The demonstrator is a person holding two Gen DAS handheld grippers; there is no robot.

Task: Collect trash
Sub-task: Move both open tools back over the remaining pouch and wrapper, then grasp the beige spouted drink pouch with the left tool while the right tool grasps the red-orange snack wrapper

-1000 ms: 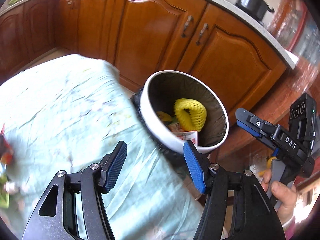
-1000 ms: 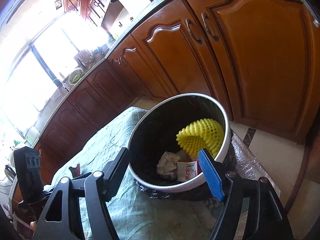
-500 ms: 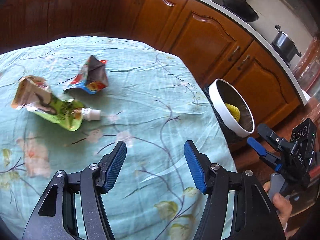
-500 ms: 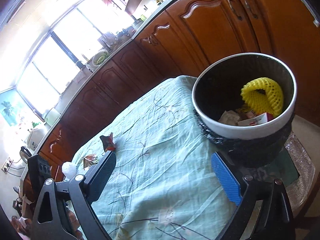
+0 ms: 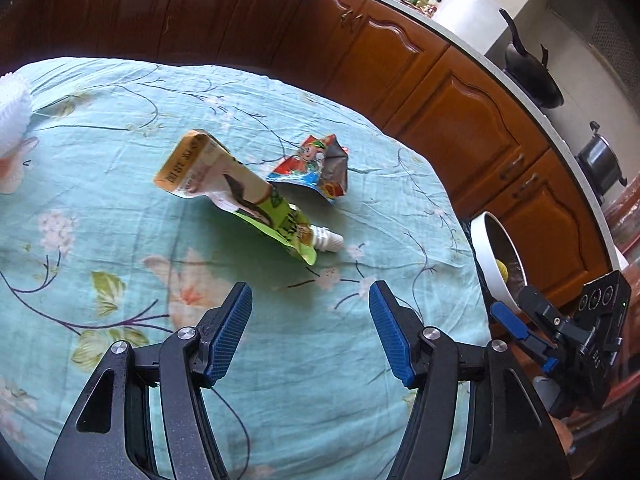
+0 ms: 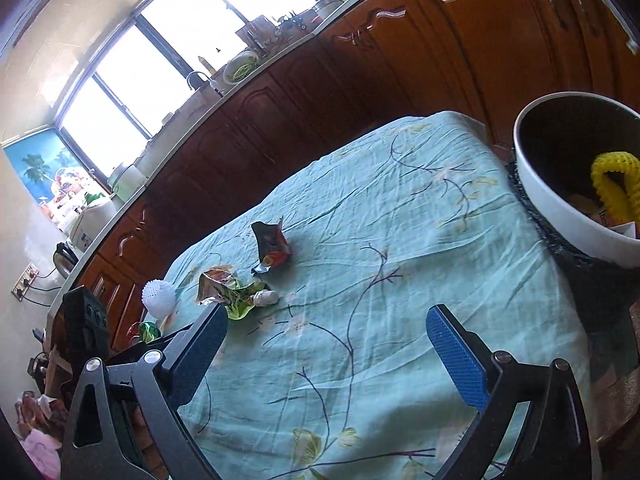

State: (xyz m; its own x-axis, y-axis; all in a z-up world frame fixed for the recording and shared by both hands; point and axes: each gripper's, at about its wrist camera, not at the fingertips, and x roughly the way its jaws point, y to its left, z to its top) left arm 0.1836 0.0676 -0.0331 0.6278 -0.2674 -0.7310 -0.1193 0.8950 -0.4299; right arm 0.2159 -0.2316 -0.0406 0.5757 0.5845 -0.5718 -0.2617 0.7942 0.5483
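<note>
Teal tablecloth [image 5: 360, 420] bare near edge, bin [image 6: 536, 184] beside it

Ahead of the claw, a crinkled glossy foil pouch [image 5: 240, 196] lies on matt, wrinkled cloth [image 5: 120, 240]. The cupboards [image 5: 460, 120] beyond are varnished wood. To the right stands a smooth white bin [image 6: 560, 208].

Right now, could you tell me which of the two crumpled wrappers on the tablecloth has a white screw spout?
The green-and-orange drink pouch; the red foil snack wrapper behind it has no spout.
</note>
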